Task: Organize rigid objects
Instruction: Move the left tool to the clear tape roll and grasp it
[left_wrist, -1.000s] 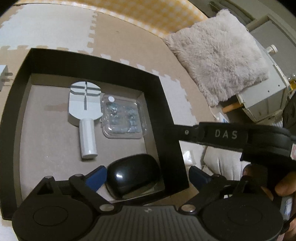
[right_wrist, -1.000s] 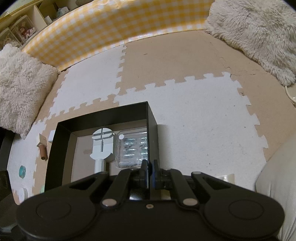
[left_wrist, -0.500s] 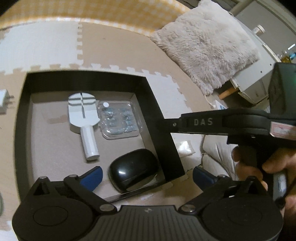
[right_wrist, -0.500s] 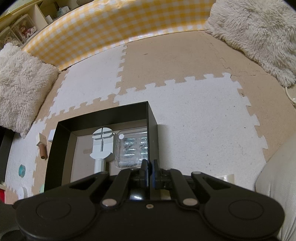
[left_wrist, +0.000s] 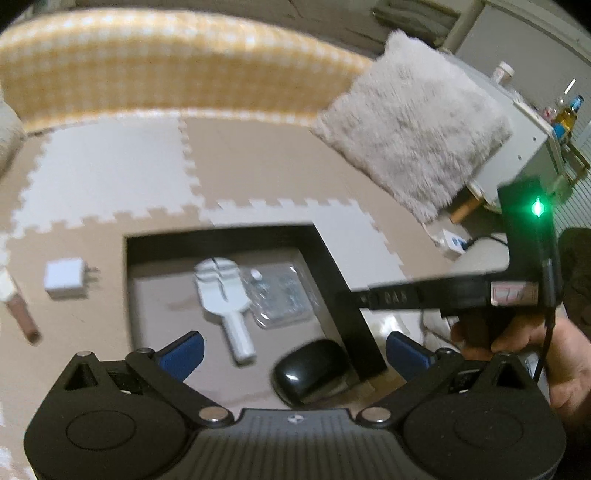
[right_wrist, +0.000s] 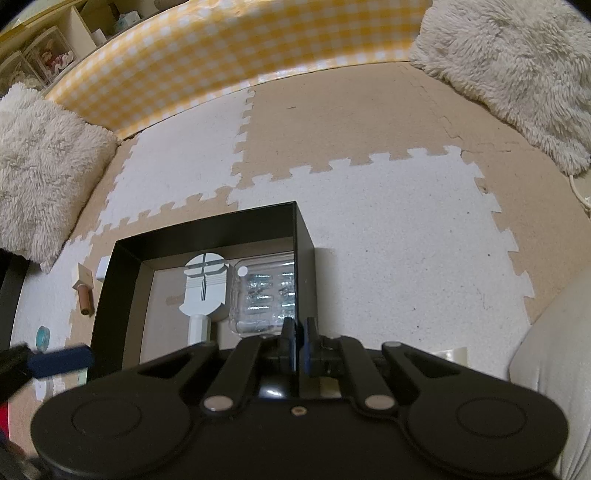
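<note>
A black open box (left_wrist: 221, 236) lies on the foam mat. Inside it are a white paddle-shaped tool (left_wrist: 225, 291), a clear plastic case (left_wrist: 280, 295) of small metal parts and a glossy black mouse (left_wrist: 310, 371) in the near right corner. My left gripper (left_wrist: 295, 345) hovers above the mouse, open wide with nothing between its blue pads. My right gripper (right_wrist: 297, 339) is shut on the right wall of the box (right_wrist: 207, 229); its tip (left_wrist: 354, 297) shows at that wall. The tool (right_wrist: 203, 284) and case (right_wrist: 266, 295) lie just beyond it.
Left of the box lie a white plug adapter (left_wrist: 62, 278), a wooden stamp (left_wrist: 18, 310) and a teal round item (right_wrist: 42, 338). Fluffy pillows (left_wrist: 410, 136) (right_wrist: 40, 166) and a yellow checked bumper (right_wrist: 221, 55) ring the mat. A person's hand (left_wrist: 517, 339) holds the right gripper.
My left gripper has risen and drawn back from the mouse, which stays in the box, and its jaws have widened a little. The right gripper has not moved.
</note>
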